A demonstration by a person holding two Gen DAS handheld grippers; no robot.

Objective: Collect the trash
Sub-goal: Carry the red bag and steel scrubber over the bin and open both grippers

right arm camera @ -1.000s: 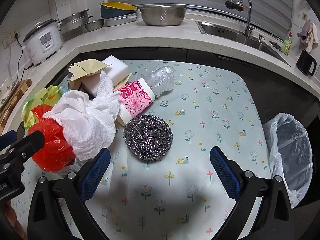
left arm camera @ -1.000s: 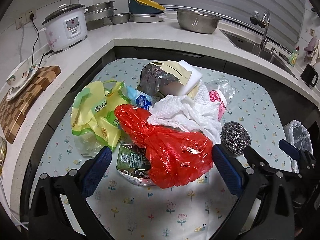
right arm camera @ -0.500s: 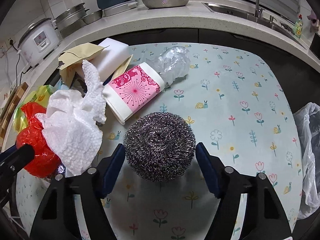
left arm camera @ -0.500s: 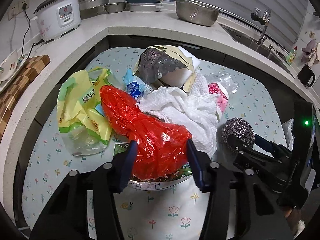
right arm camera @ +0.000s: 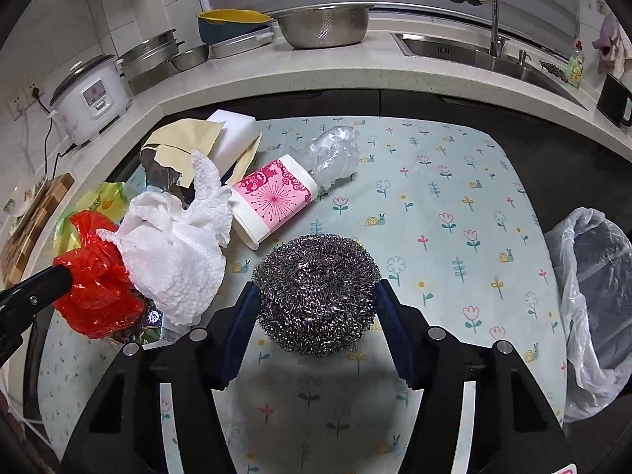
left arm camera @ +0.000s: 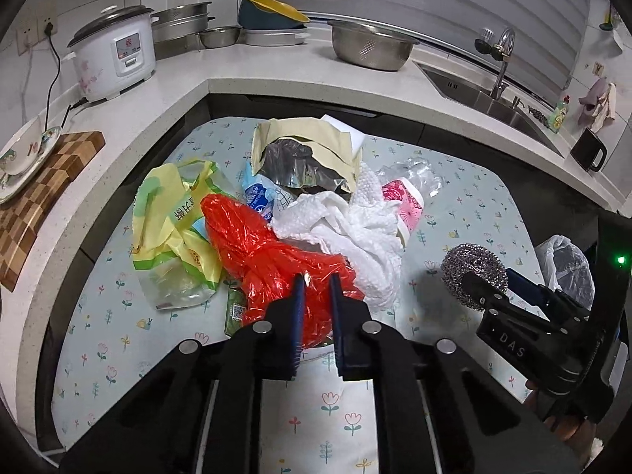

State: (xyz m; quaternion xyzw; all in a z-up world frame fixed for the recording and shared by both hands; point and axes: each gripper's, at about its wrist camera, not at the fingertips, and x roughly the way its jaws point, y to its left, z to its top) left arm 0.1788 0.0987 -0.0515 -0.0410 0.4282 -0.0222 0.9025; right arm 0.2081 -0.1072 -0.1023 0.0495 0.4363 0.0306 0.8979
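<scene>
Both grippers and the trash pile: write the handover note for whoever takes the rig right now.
Left gripper: jaws closing, pinching the red plastic bag.
Right gripper: jaws closing, pads against the steel scourer.
Both items are still over the floral table mat.
Bin with clear liner stands off the mat's right edge; nothing visibly in it.
Left to collect: white paper towel, pink paper cup, yellow bag, torn foil pouch.

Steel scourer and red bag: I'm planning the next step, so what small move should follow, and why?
Probably lift both and carry them toward the lined bin at the table's right edge. The right gripper is closing, pads against the steel scourer; the left gripper is closing, pinching the red plastic bag.
</scene>
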